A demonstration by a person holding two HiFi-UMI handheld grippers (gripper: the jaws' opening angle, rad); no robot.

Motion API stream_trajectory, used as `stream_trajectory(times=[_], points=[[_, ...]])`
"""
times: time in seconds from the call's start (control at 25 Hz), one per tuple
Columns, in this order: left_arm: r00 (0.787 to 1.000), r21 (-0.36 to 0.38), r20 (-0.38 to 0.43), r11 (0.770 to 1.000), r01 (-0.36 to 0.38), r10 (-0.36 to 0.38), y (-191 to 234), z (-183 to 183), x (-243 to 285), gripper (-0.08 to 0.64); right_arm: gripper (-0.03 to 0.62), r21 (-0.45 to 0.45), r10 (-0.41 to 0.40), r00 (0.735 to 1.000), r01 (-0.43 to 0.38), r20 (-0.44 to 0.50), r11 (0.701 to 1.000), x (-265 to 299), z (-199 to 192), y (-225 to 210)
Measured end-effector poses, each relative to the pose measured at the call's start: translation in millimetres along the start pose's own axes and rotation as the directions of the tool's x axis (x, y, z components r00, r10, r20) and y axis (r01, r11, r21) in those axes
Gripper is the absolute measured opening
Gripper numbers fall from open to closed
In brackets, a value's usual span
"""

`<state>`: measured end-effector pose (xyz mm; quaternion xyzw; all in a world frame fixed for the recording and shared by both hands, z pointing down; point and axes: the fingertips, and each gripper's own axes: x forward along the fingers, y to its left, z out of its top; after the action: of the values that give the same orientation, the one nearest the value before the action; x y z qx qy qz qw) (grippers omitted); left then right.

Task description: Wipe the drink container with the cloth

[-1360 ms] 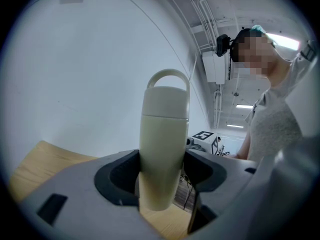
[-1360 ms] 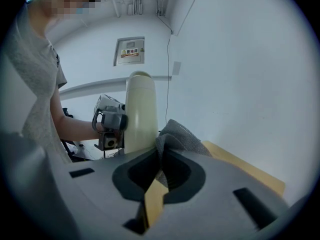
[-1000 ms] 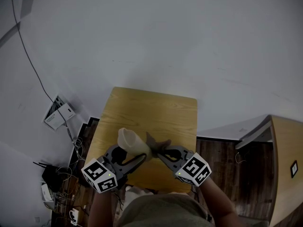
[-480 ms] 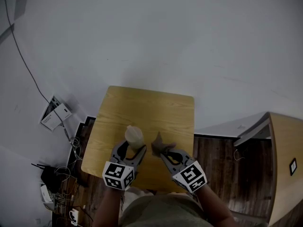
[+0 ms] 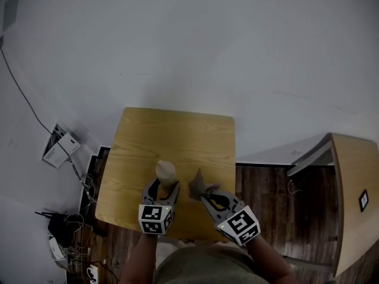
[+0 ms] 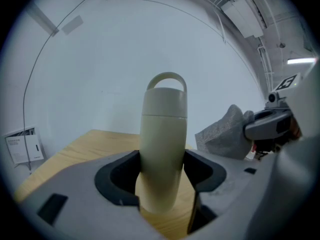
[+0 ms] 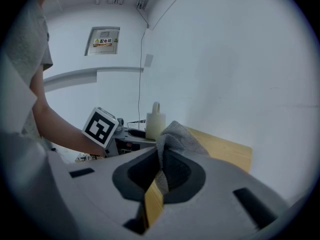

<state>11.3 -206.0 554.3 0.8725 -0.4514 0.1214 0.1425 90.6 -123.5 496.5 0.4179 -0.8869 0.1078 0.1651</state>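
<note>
left tongs [image 6: 161,176] clamp the upright cream drink container [image 6: 164,129], right tongs [image 7: 159,176] pinch the grey cloth [image 7: 178,136] beside it.

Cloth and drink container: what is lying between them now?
Nothing: in the head view only a bare strip of table separates the drink container from the cloth.

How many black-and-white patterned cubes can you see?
2. One black-and-white patterned cube rides on the left claw, which grips the cream drink bottle. The other rides on the right claw, which grips the grey cloth. None seems hidden.
</note>
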Motion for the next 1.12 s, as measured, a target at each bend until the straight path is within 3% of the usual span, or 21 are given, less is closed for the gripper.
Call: stream_trajectory(times=[0.52, 0.76, 1.12], points=[[0.998, -0.027, -0.043, 0.999, -0.046, 0.045, 7.7, -34.7, 3.3, 0.268, 0.008, -0.01, -0.015, 0.999, 0.014, -0.033, 1.0, 0.2, -7.2, -8.5], [0.998, -0.036, -0.041, 0.998, -0.054, 0.052, 7.3, -40.9, -6.5, 0.268, 0.008, 0.004, 0.023, 1.0, -0.023, -0.008, 1.0, 8.0, 3.6, 3.9], [0.997, 0.014, -0.055, 0.999, -0.048, 0.049, 0.2, -49.2, -13.9, 0.27, 0.008, 0.022, 0.036, 0.999, -0.035, -0.011, 0.999, 10.8, -5.6, 9.1]])
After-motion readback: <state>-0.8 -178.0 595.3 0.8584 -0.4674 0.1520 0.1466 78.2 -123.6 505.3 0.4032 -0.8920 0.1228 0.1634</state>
